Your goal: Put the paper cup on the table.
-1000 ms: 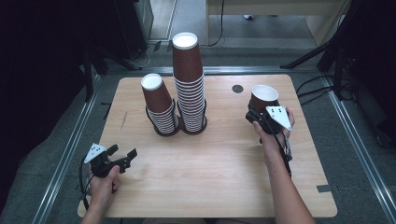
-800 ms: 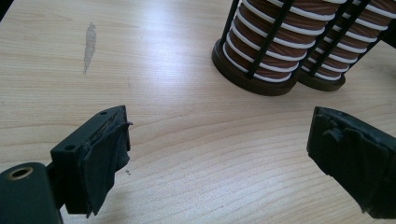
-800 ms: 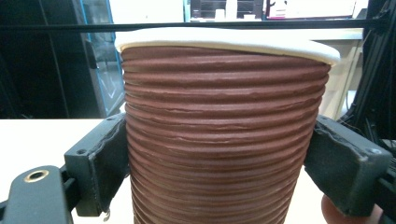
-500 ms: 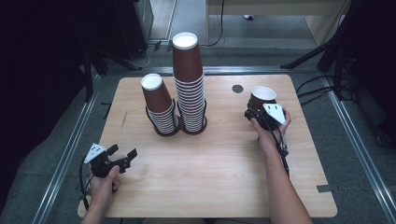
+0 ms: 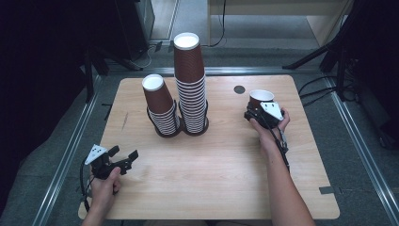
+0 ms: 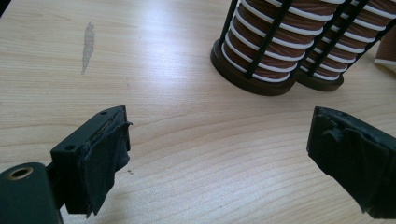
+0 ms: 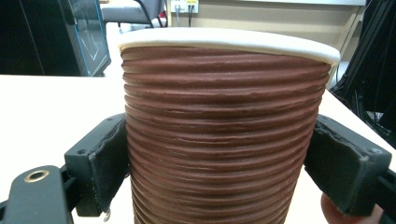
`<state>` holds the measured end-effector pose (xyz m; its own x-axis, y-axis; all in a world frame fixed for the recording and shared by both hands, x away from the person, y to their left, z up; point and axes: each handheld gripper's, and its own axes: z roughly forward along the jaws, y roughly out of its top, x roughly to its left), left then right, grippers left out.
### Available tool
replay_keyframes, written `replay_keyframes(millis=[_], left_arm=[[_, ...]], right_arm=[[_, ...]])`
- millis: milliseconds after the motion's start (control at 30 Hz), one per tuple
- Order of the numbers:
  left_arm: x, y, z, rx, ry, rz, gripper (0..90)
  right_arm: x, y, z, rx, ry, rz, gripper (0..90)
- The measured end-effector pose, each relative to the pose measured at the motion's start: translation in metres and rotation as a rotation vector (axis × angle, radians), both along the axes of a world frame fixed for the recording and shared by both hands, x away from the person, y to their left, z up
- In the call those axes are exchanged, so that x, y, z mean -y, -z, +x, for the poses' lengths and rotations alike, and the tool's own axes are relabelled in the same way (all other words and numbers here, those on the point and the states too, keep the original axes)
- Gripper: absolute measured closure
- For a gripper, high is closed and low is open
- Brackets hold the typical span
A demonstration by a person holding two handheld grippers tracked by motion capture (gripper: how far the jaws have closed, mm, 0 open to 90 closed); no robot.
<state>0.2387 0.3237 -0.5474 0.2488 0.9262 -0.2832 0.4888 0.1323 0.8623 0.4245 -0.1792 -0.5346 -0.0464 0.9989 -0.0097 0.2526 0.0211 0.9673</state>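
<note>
Wooden tabletop (image 5: pixel 211 165): left tongs (image 5: pixel 123 158) near left front corner, jaws wide, nothing between. Two racked cup stacks (image 5: pixel 190 89) mid-back. Right tongs (image 5: pixel 251 112) clamp an upright brown cup (image 5: pixel 260 98) near right edge.

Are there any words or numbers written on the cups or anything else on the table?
None: no word, number or logo can be read anywhere.
The single cup in the right hand-held gripper shows plain brown ribs and a white rim.
The two cup stacks show brown and white bands, no print.
The wooden table bears a grey smear and a dark round spot, no writing.
</note>
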Motion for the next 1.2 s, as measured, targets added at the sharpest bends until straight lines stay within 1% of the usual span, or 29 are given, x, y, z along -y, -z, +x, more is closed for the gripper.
replay_keyframes(millis=[200, 333, 400, 467, 533, 767, 1033, 1067, 1133, 1200], left_arm=[[0.0, 0.0, 0.0, 0.0, 0.0, -0.001, 5.8], [0.0, 0.0, 0.0, 0.0, 0.0, -0.002, 5.8], [0.0, 0.0, 0.0, 0.0, 0.001, -0.002, 5.8], [0.0, 0.0, 0.0, 0.0, 0.002, -0.002, 5.8], [0.0, 0.0, 0.0, 0.0, 0.002, -0.002, 5.9], [0.0, 0.0, 0.0, -0.002, 0.003, -0.001, 5.8], [0.0, 0.0, 0.0, -0.003, 0.004, -0.002, 5.8], [0.0, 0.0, 0.0, -0.003, 0.004, -0.001, 5.8], [0.001, 0.0, 0.0, -0.003, 0.005, 0.001, 5.8], [0.001, 0.0, 0.0, -0.002, 0.004, 0.002, 5.8]], right_arm=[[0.001, -0.001, -0.001, -0.011, -0.001, 0.012, 12.6], [0.003, -0.002, -0.005, -0.029, -0.01, 0.043, 12.8], [0.004, -0.001, -0.008, -0.027, -0.003, 0.063, 12.8], [0.005, -0.001, -0.009, -0.025, -0.002, 0.068, 12.7], [0.006, 0.0, -0.012, -0.033, -0.014, 0.08, 12.6], [0.006, 0.002, -0.02, -0.049, -0.03, 0.069, 12.3], [0.009, 0.004, -0.025, -0.041, -0.035, 0.062, 11.4], [0.009, 0.004, -0.026, -0.041, -0.052, 0.057, 7.2], [0.009, 0.003, -0.026, -0.044, -0.063, 0.054, 0.9], [0.01, 0.001, -0.026, -0.049, -0.075, 0.062, 0.0]])
